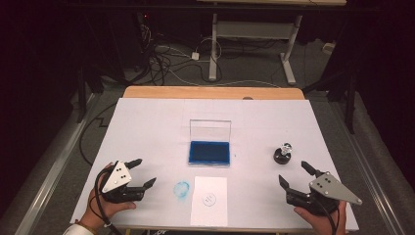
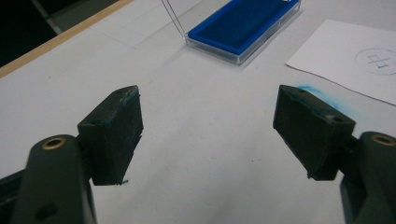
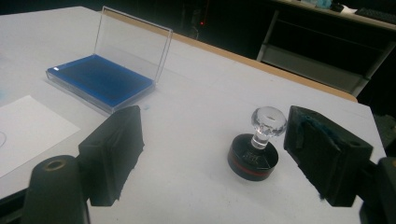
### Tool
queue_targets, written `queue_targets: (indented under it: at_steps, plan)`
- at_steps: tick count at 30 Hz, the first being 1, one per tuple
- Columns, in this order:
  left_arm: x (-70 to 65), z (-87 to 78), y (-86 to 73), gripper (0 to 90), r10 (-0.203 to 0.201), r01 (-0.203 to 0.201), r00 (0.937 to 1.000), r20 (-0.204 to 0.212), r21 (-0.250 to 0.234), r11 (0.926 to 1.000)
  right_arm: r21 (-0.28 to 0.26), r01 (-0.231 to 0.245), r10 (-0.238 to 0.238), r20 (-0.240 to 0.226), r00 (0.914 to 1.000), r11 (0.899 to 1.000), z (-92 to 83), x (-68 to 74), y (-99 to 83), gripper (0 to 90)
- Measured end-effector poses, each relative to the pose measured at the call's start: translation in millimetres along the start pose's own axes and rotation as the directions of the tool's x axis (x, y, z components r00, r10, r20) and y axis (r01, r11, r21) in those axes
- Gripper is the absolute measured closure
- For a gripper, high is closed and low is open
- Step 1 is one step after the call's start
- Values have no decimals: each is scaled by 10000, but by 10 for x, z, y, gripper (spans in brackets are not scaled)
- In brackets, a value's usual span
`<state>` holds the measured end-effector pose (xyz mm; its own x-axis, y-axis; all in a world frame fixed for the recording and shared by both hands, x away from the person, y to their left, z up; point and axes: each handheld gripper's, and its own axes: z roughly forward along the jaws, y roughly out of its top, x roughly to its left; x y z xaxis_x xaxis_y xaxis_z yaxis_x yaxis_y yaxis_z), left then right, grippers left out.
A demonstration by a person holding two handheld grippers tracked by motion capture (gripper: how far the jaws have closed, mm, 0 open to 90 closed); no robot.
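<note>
both tongs agape and empty, stamp (image 3: 254,149) between the right tongs' (image 3: 212,154) jaws, ink smear (image 2: 310,91) beside the left tongs (image 2: 208,135)

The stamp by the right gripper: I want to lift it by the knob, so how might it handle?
The stamp has a wide, low black base, so it likely stands steady and resists tipping when nudged. Its clear knob looks smooth and rounded, so flat pads may slip on it. The thin neck below probably offers a surer catch.
</note>
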<state>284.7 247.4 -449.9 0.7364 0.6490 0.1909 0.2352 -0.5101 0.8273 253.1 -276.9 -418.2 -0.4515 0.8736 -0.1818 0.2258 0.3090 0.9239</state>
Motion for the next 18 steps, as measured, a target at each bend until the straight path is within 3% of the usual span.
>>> queue_targets:
  at_steps: [1, 7, 11, 12, 18]
  plan:
    - [-8, 16, -5, 235, 196, -195, 9998, -9, 121, 9997, 12, 35, -35, 9, 10000, 10000, 1, -10, -2, 205]
    - [-33, 17, -5, 255, 307, -308, 9995, 9, 50, 9995, 211, -69, 71, -114, 9999, 9998, 14, -50, -2, 221]
    - [5, 40, -39, 255, 71, -71, 9999, 88, 83, 9999, 589, -175, 210, -590, 9980, 9981, 83, -93, 1, 220]
    - [37, 76, -63, 254, -194, 187, 9995, 261, 271, 9995, 679, -175, 220, -666, 9975, 9975, 103, -100, 6, 221]
    - [99, 140, -73, 252, -426, 411, 9982, 419, 349, 9985, 929, -131, 208, -823, 9964, 9956, 193, -137, 62, 225]
